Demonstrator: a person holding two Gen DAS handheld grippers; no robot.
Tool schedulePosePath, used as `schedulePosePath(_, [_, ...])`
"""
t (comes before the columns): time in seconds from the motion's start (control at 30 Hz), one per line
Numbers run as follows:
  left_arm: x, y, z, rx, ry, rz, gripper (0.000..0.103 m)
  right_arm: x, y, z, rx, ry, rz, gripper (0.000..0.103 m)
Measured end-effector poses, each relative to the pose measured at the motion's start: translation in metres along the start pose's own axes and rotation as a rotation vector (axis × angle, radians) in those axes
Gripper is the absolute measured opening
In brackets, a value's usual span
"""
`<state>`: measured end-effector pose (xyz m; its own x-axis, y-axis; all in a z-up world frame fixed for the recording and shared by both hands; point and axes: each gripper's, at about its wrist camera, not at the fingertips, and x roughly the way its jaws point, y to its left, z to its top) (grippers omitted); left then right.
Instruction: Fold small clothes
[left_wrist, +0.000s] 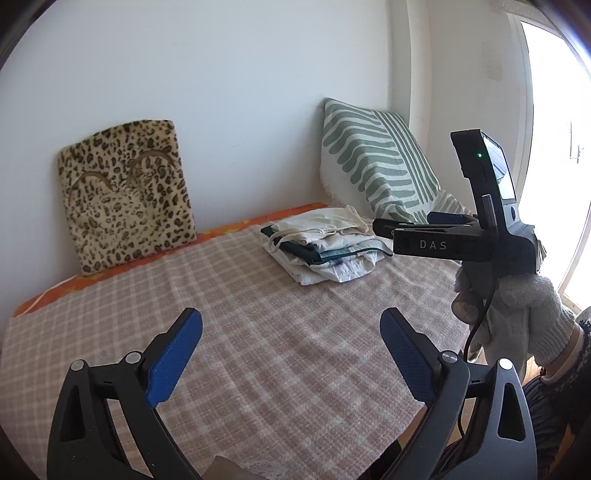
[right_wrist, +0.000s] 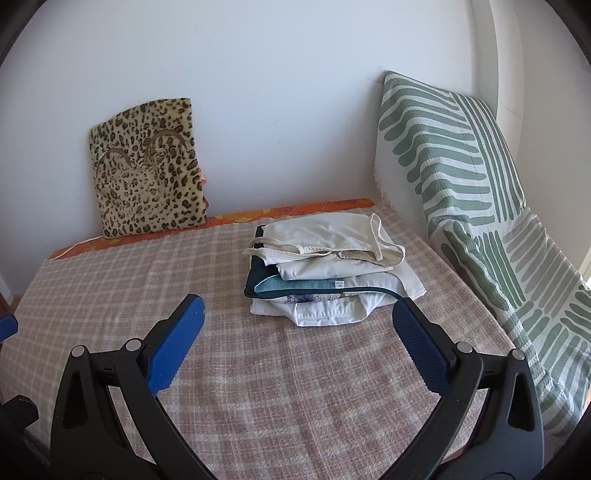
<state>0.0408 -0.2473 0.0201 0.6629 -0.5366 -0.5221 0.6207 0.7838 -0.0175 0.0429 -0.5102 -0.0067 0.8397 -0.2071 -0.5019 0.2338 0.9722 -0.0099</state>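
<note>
Well back from both pairs of jaws, the stack of folded clothes (right_wrist: 325, 273) lies right of centre on the checked blanket (right_wrist: 147, 266), untouched; a cream strappy top is uppermost, teal and white pieces beneath. Left wrist view: left gripper (left_wrist: 291, 328), lower centre, jaws wide apart, nothing between them, only blanket. Leopard-print cushion (left_wrist: 125, 192) upper left against the wall; striped green pillow (left_wrist: 373, 158) upper right. Right gripper (left_wrist: 384, 225) at right edge, held in a gloved hand (left_wrist: 517, 314), pointing leftward toward the stack, possibly just short of it. Right wrist view: its jaws spread wide, empty, stack beyond the tips.
</note>
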Motion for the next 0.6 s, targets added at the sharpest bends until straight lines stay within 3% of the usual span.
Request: schedulePosePath(0.6, [0.009,0.025,-0.018,-0.032,0.029,0.079,0.102,0.008,0.008,-0.01,-0.014,-0.048,-0.036,0.103])
